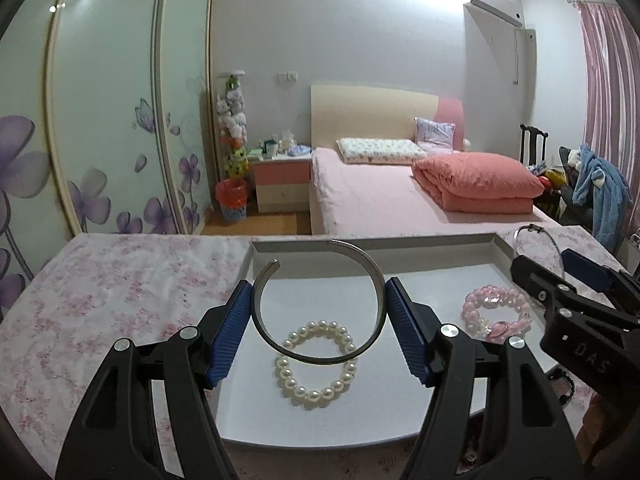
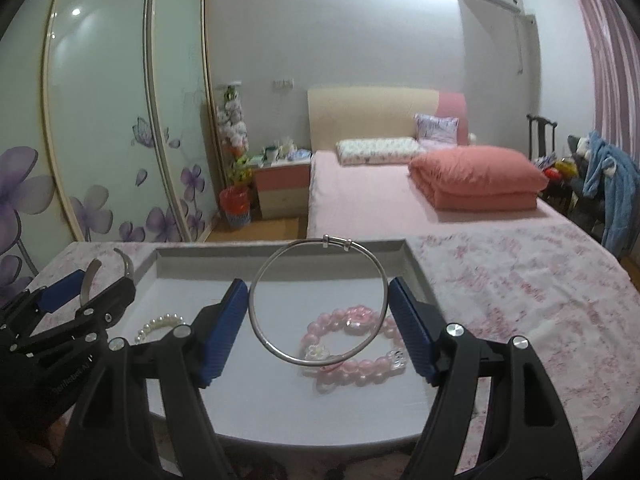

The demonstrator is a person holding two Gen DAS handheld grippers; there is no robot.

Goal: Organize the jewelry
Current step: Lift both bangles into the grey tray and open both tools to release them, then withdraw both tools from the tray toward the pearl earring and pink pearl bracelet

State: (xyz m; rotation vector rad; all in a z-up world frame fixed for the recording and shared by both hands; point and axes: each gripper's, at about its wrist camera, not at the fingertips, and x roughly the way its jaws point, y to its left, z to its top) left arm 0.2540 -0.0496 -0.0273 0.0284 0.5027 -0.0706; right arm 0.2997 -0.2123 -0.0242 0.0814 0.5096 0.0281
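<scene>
A grey tray (image 1: 440, 248) sits on a pink floral cloth. A white pearl bracelet (image 1: 316, 360) and a pink bead bracelet (image 1: 496, 312) lie in it. My left gripper (image 1: 319, 312) is shut on an open silver cuff bangle (image 1: 376, 280) and holds it above the pearl bracelet. My right gripper (image 2: 318, 312) is shut on a thin silver bangle (image 2: 260, 280) above the pink bead bracelet (image 2: 356, 344). The tray (image 2: 280, 254) and the pearl bracelet (image 2: 160, 324) also show in the right wrist view. The right gripper (image 1: 560, 280) shows at the right of the left wrist view.
The table with its floral cloth (image 1: 120, 288) stands at the foot of a pink bed (image 1: 400, 192). A wardrobe with flower-print sliding doors (image 1: 100, 120) is at the left, a nightstand (image 1: 282, 184) behind, and a chair with clothes (image 1: 592, 184) at the right.
</scene>
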